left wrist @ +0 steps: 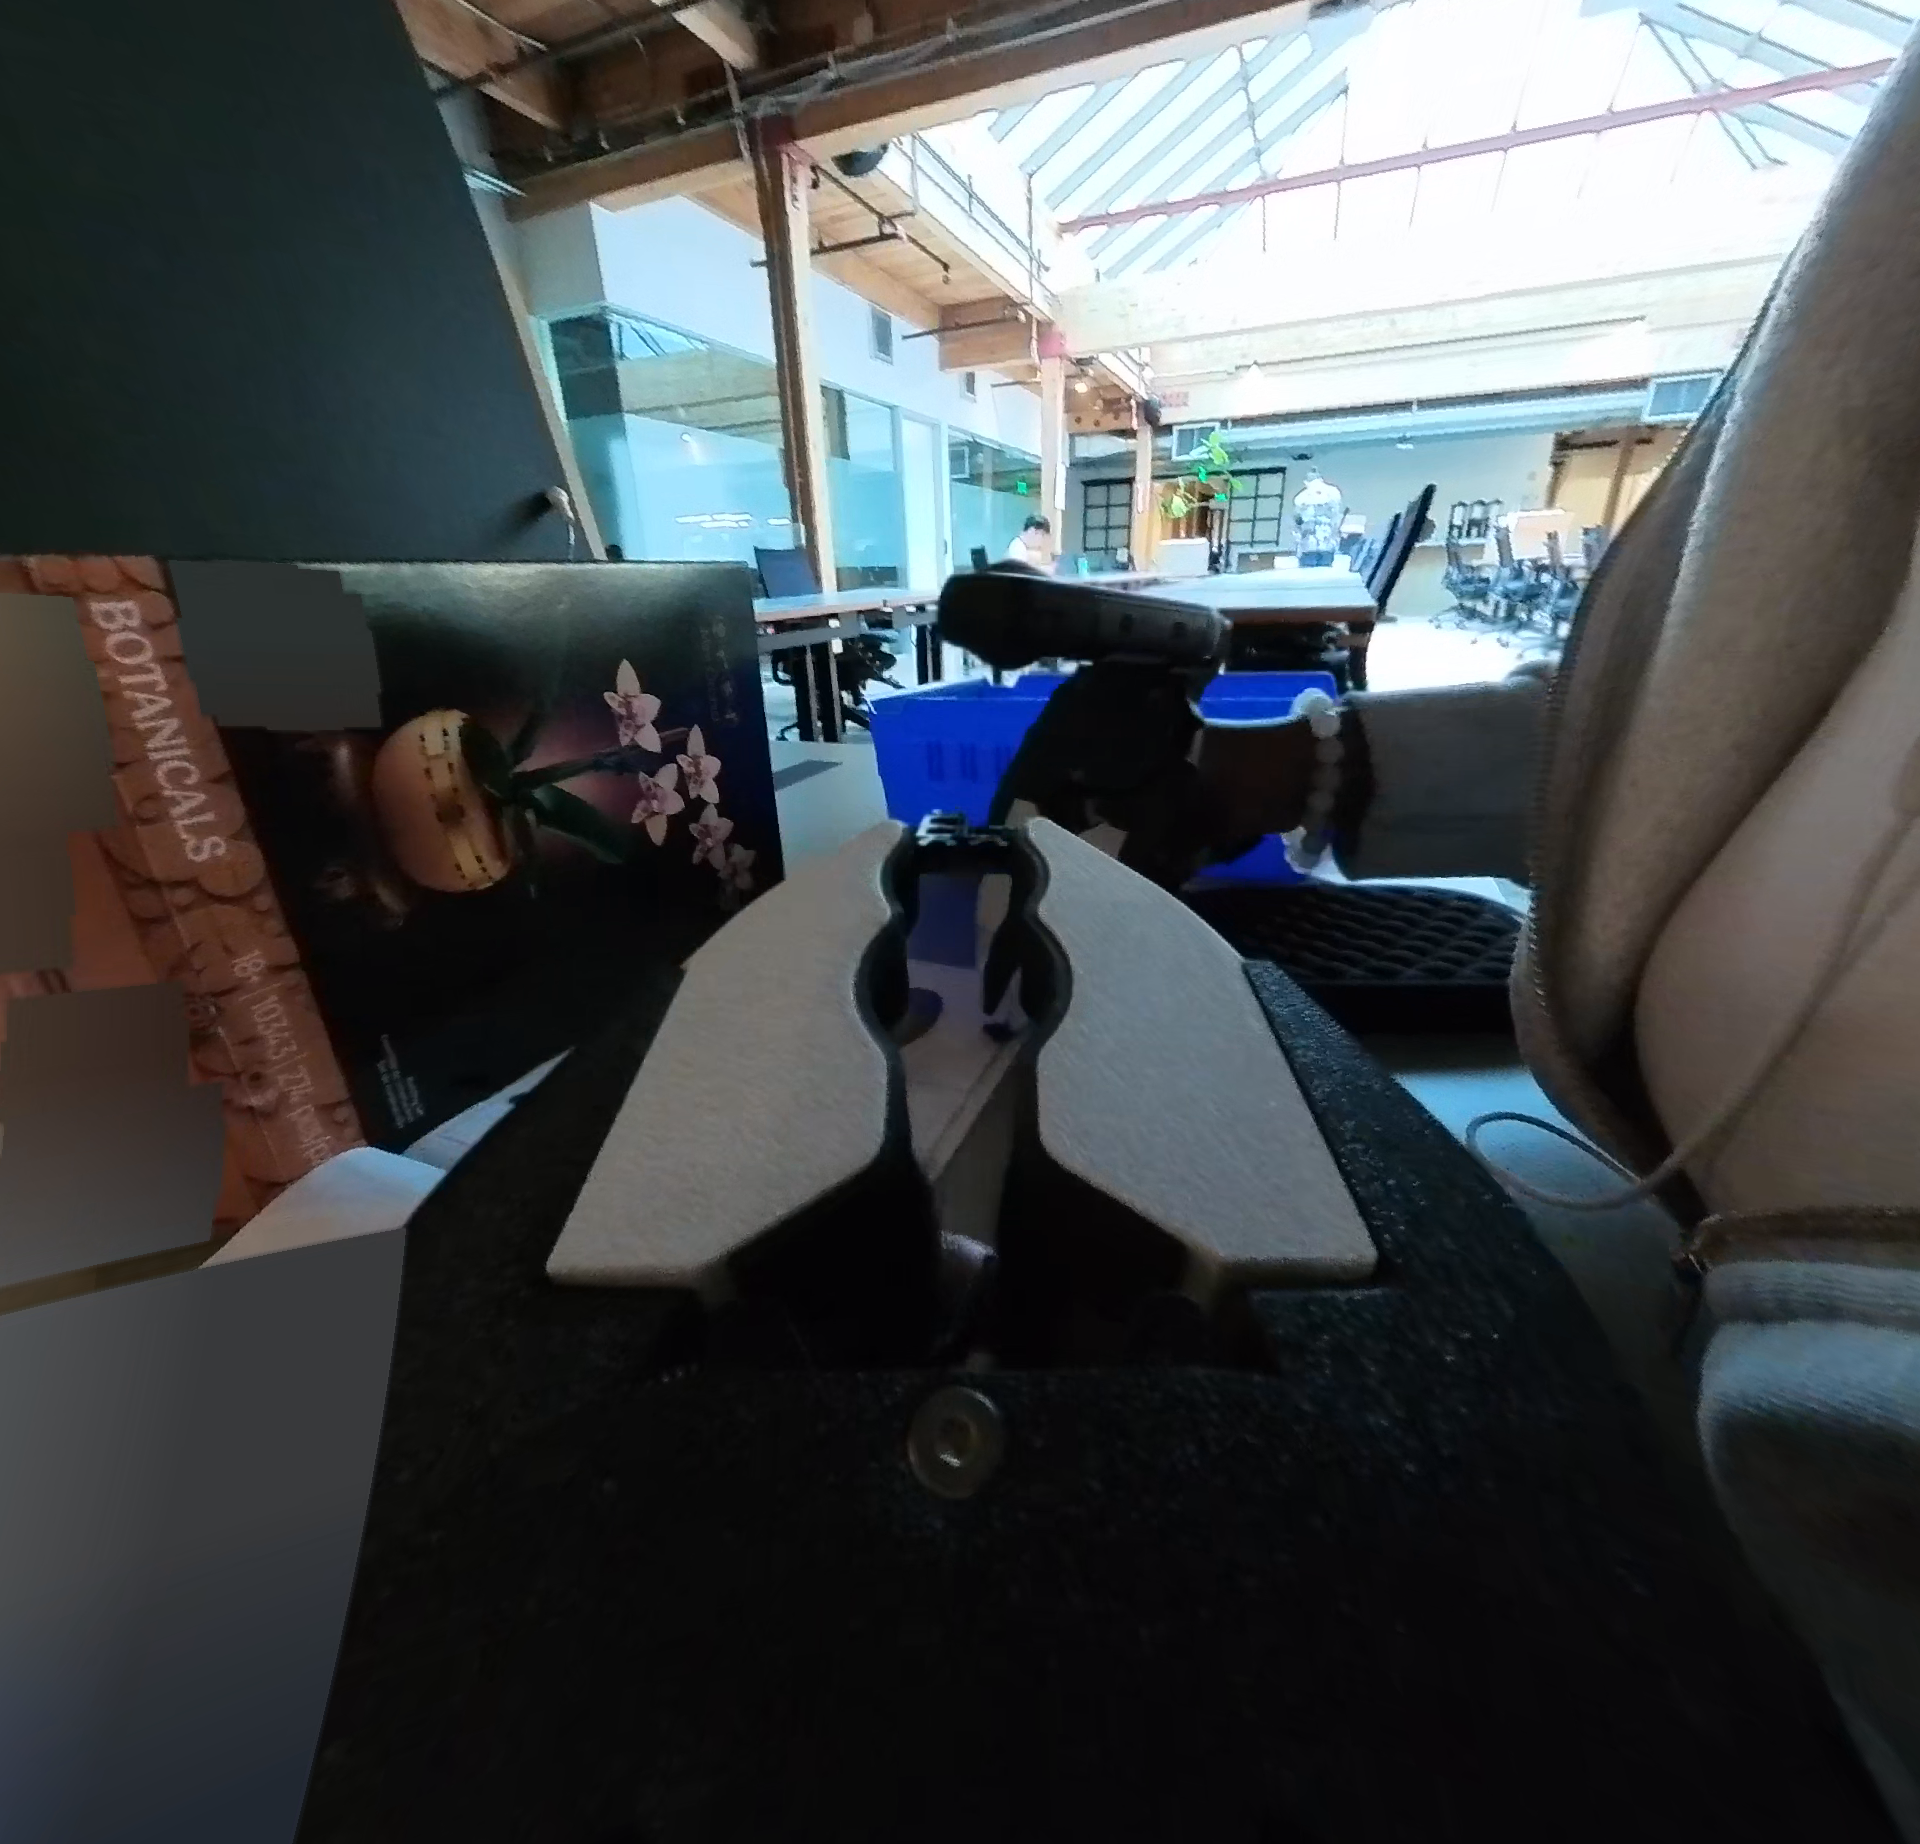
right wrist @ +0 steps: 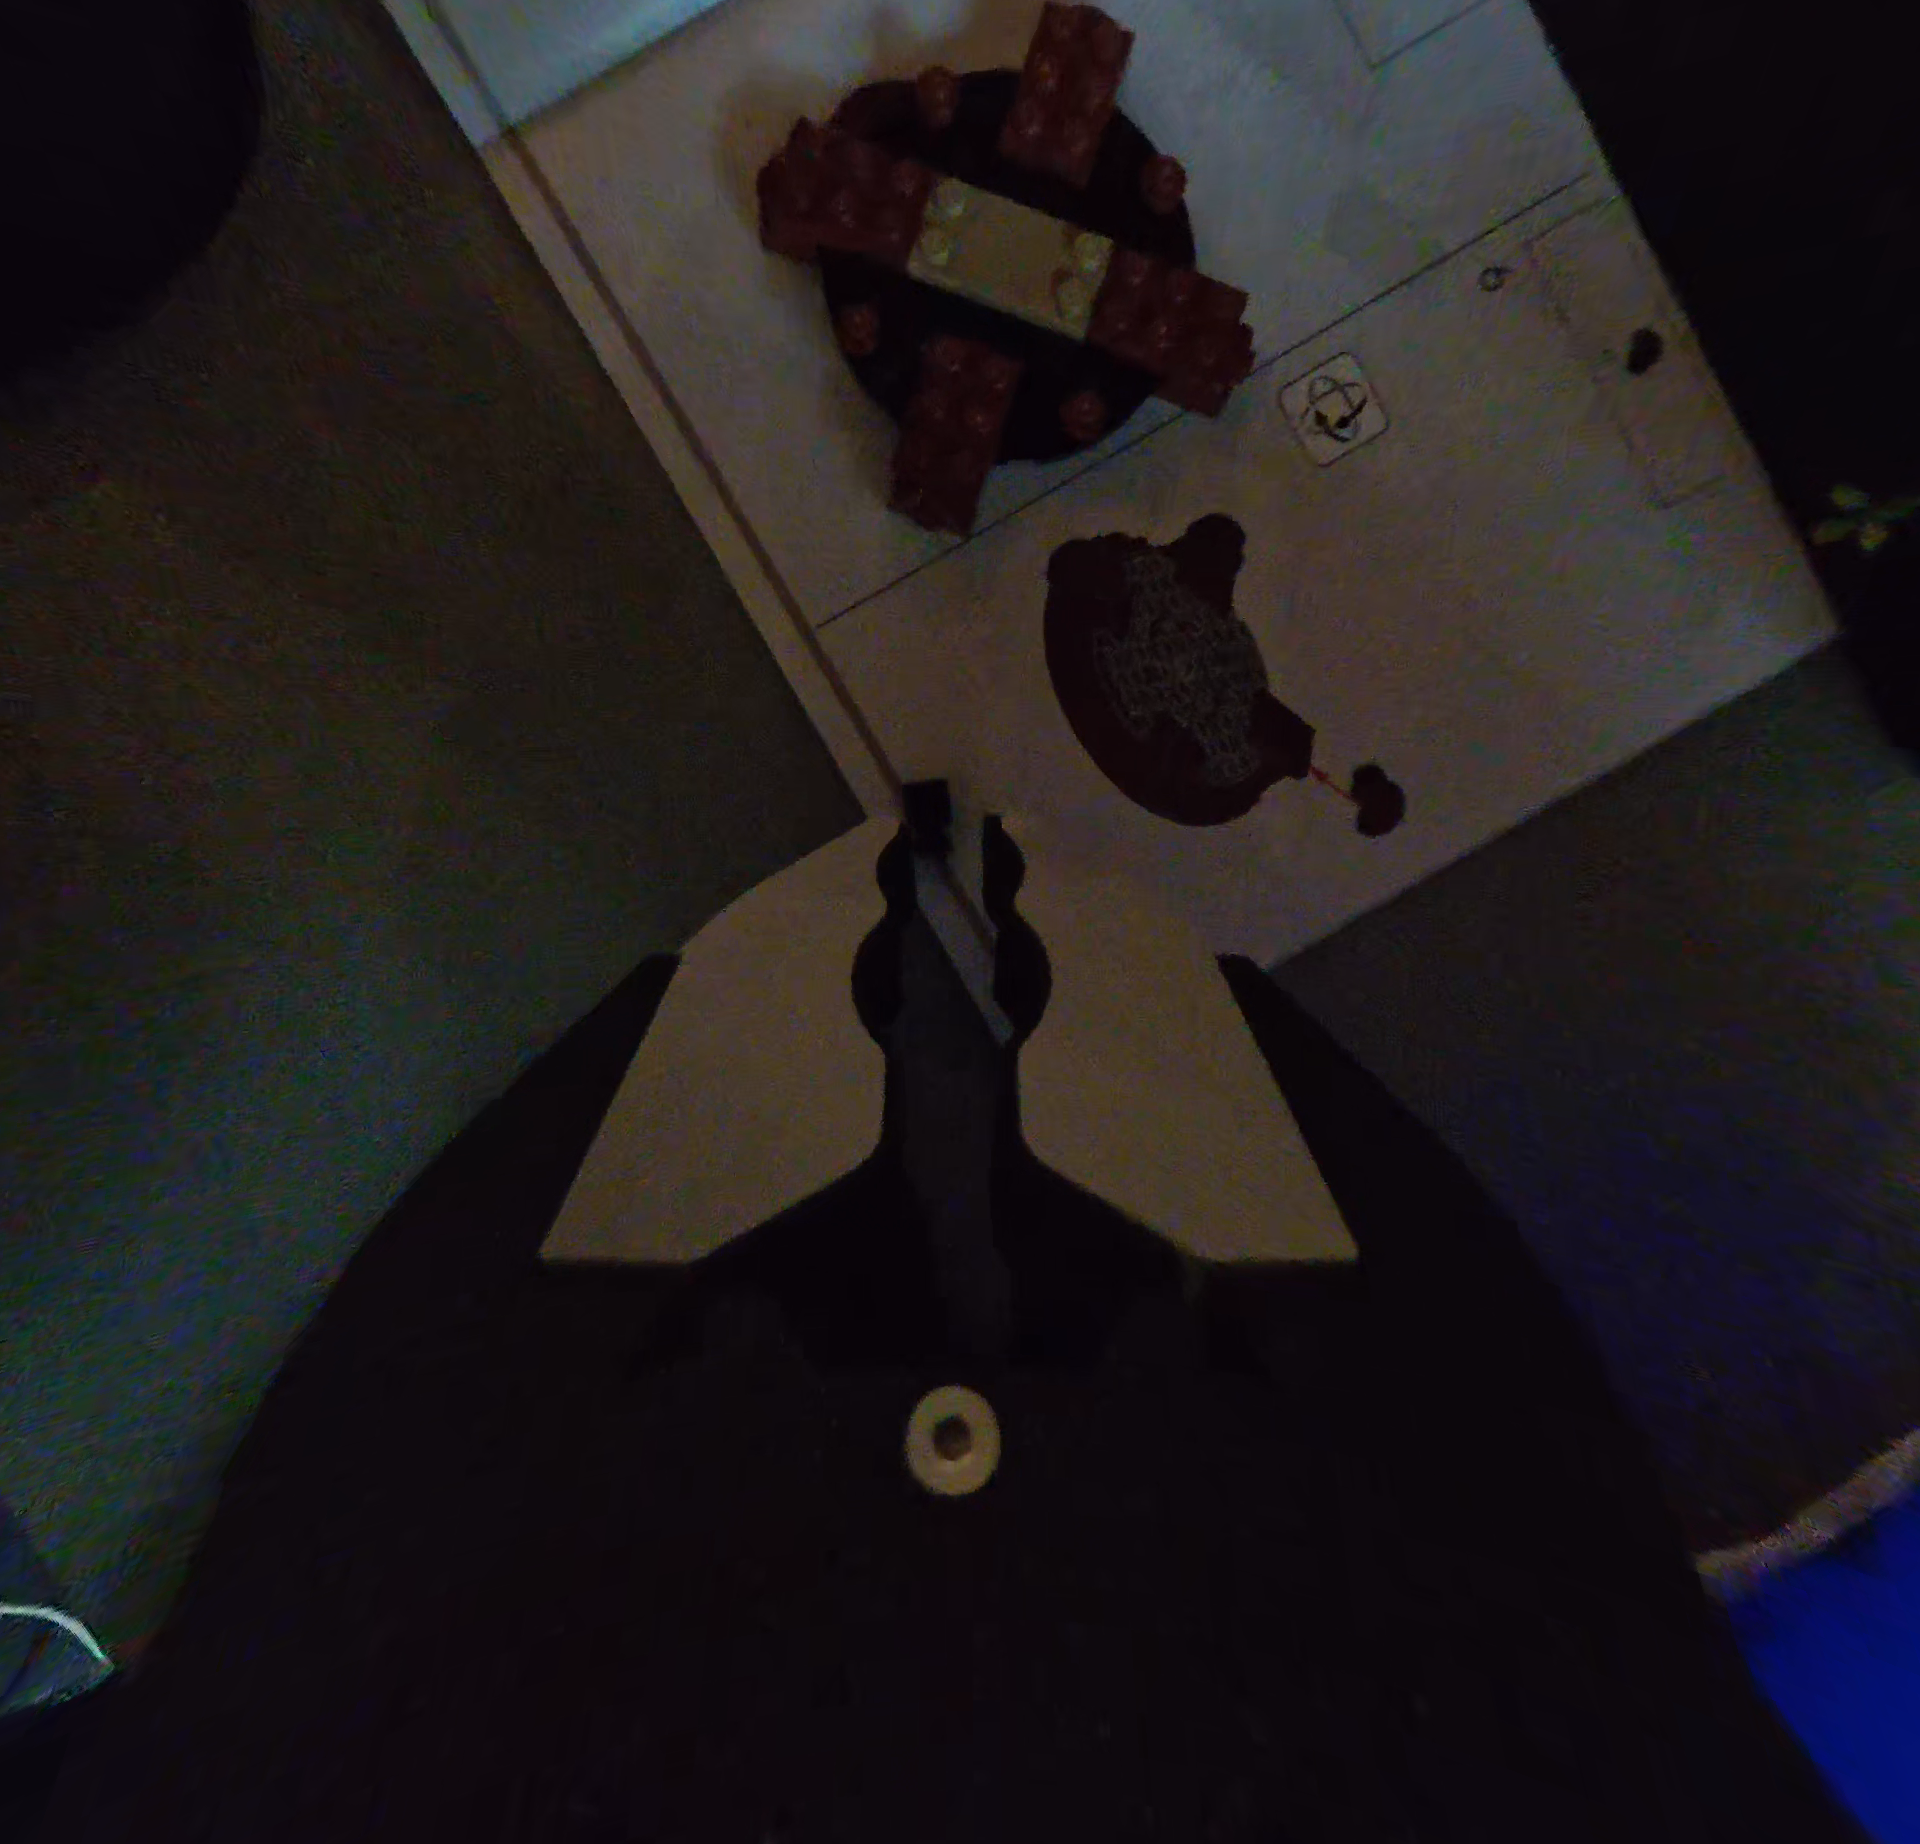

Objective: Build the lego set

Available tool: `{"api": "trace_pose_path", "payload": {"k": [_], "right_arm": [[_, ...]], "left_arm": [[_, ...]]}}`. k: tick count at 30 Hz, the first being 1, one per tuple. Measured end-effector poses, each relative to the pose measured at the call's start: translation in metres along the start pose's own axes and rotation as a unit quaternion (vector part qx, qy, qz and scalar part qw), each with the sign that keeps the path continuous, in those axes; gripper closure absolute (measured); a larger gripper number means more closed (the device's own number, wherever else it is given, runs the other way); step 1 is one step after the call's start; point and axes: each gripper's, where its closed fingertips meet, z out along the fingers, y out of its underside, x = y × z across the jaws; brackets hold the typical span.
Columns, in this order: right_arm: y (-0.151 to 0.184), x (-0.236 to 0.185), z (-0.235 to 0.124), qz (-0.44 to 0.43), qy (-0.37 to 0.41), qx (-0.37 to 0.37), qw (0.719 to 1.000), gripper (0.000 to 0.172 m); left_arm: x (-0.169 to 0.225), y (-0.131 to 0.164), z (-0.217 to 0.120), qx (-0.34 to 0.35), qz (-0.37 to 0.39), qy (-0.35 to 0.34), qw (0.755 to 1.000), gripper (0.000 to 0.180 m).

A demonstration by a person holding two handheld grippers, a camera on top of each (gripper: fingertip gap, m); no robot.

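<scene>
In the left wrist view my left gripper [left wrist: 961,849] is shut on a small black piece [left wrist: 956,836] that bridges its two black fingertips, held above the table. The right gripper's black body [left wrist: 1101,745], in a hand with a beige sleeve [left wrist: 1455,786], hangs just beyond it. The right wrist view is dark. My right gripper [right wrist: 956,828] hovers over the near corner of a white instruction booklet [right wrist: 1455,651]. Its jaws stand a little apart, with the page edge showing between them. A small dark piece [right wrist: 925,805] sits at the left fingertip. On the booklet stands a round black plate with brown bricks and a tan plate [right wrist: 997,256].
A dark box printed with orchids [left wrist: 561,755] stands at the left, and a blue bin [left wrist: 935,745] behind the grippers. A black mesh pad [left wrist: 1382,953] lies at the right. The booklet rests on a grey tabletop [right wrist: 364,755], and a printed brown figure [right wrist: 1174,672] shows on the page.
</scene>
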Motion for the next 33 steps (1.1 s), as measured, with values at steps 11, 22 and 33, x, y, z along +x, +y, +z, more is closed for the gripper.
{"api": "trace_pose_path", "payload": {"k": [11, 22, 33], "right_arm": [[-0.020, -0.010, -0.020, -0.026, -0.061, 0.047, 0.997, 0.171], [-0.109, -0.106, -0.091, 0.121, -0.501, 0.102, 0.851, 0.172], [-0.118, -0.153, -0.083, 0.188, -0.631, -0.045, 0.751, 0.172]], "left_arm": [[0.002, 0.008, 0.005, -0.032, -0.025, 0.023, 0.999, 0.164], [0.024, 0.009, 0.004, -0.034, 0.005, 0.094, 0.995, 0.165], [0.047, -0.002, -0.001, 0.007, 0.025, 0.157, 0.987, 0.165]]}}
